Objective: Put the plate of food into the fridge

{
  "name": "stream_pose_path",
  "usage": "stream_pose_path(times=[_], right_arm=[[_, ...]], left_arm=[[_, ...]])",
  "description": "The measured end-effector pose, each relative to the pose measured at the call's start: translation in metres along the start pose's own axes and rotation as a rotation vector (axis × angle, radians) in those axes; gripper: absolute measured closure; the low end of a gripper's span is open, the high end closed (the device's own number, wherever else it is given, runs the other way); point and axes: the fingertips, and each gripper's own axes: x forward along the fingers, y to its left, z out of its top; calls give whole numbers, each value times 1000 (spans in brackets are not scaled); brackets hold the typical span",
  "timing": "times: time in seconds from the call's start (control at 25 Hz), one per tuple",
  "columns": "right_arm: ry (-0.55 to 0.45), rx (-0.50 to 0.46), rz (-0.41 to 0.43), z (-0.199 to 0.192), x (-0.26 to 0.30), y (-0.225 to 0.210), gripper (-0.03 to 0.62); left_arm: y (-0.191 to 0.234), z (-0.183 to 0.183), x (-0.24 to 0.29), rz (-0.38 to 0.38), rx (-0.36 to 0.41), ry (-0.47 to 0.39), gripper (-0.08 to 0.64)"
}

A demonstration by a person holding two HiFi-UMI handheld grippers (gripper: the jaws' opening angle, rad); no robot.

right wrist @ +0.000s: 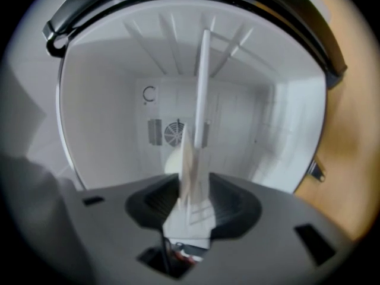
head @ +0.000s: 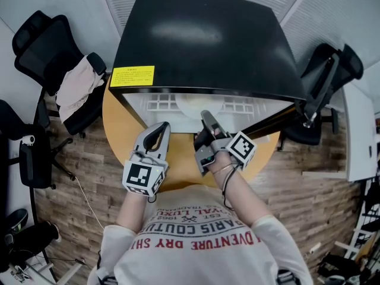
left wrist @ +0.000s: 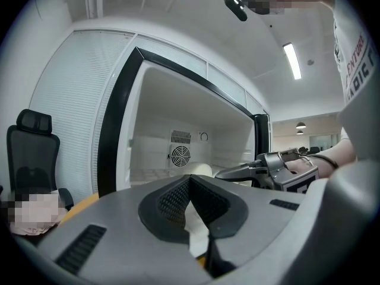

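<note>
Showing, left to right: an office chair (head: 59, 58) draped with cloth, beside the left edge of the round bench (head: 122, 129). The left gripper (head: 162, 127) is over the bench's near edge, its jaws pressed together on nothing. The open fridge (head: 202, 40) fills the bench's far side, with the pale plate (head: 199, 104) lying on the white shelf inside. The right gripper (head: 206, 119) is at the fridge mouth, rolled on its side, jaws spread, with a thin white edge standing in the gap.
</note>
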Motion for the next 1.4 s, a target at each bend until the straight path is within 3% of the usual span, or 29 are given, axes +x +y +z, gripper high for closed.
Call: stream_pose_path(times=[0.48, 0.84, 0.96, 1.08, 1.16, 1.4], right_arm=[[23, -39, -5, -1, 12, 0, 403], [75, -172, 60, -17, -13, 27, 382], [76, -351, 52, -18, -30, 36, 547], [77, -483, 126, -19, -37, 53, 561], [71, -594, 132, -18, -43, 56, 565], [13, -1134, 120, -22, -60, 72, 565]], left_arm=[[7, -3, 5, 11, -3, 9, 529], [-2, -2, 4, -6, 8, 8, 529], [-8, -2, 1, -17, 8, 10, 529], [-12, -2, -3, -21, 8, 9, 529], [-15, -2, -5, -24, 11, 8, 529], [-24, -2, -9, -36, 17, 5, 529]])
